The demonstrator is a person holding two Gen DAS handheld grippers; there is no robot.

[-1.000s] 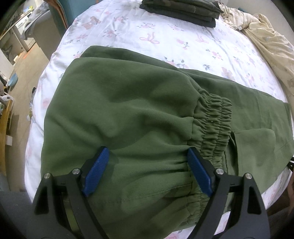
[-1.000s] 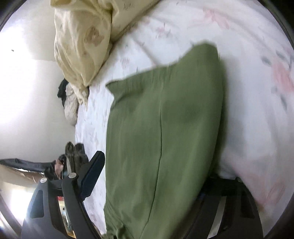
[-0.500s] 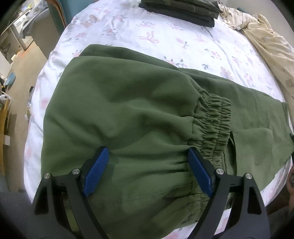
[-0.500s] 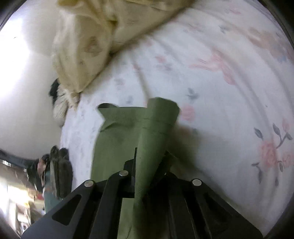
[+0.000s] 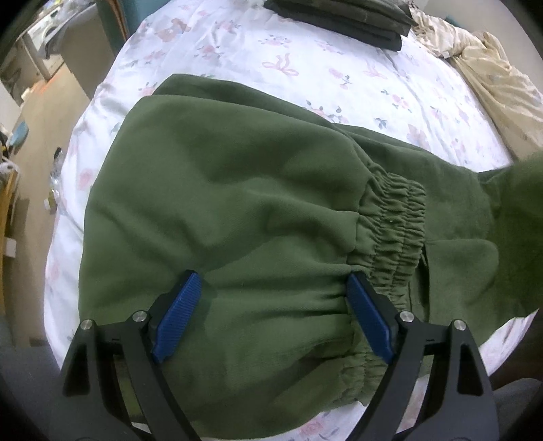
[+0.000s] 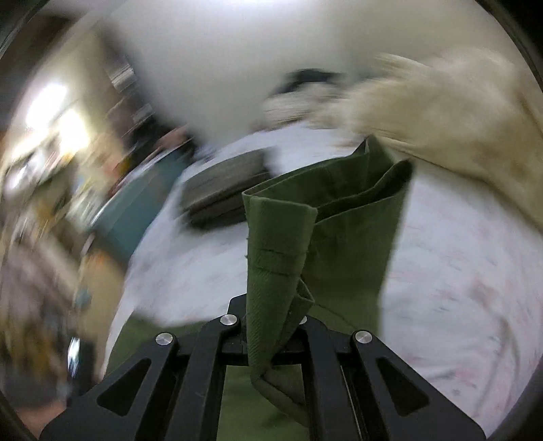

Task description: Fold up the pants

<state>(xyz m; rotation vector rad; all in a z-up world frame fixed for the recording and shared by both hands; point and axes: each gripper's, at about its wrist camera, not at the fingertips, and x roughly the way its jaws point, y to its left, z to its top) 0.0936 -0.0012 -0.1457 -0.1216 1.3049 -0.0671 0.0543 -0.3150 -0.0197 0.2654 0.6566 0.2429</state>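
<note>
Left wrist view: green pants [image 5: 237, 203] are being shown spread on a floral bedsheet [image 5: 305, 78], waistband end nearest the camera. The left gripper [image 5: 271, 305] is being held with jaws released, wide apart, its blue ribbed pads [image 5: 176, 315] resting on the cloth on either side of a flat span just beside the gathered elastic waistband [image 5: 390, 230]. The fabric is being seen as matte, softly creased twill. A stack of dark folded clothes [image 5: 339, 17] and a cream quilt [image 5: 492, 74] are being shown at the far edge, well apart from the pants. At the right rim a green blur is being cut off by the frame.

Right wrist view: only here is the hemmed leg end [image 6: 281, 244] being shown, lifted off the sheet and standing up in a loose tube. It is being grasped between the clenched jaws of the right gripper [image 6: 268, 325]. The pads are being hidden by cloth. Background is being heavily smeared by motion; room details cannot be made out.
</note>
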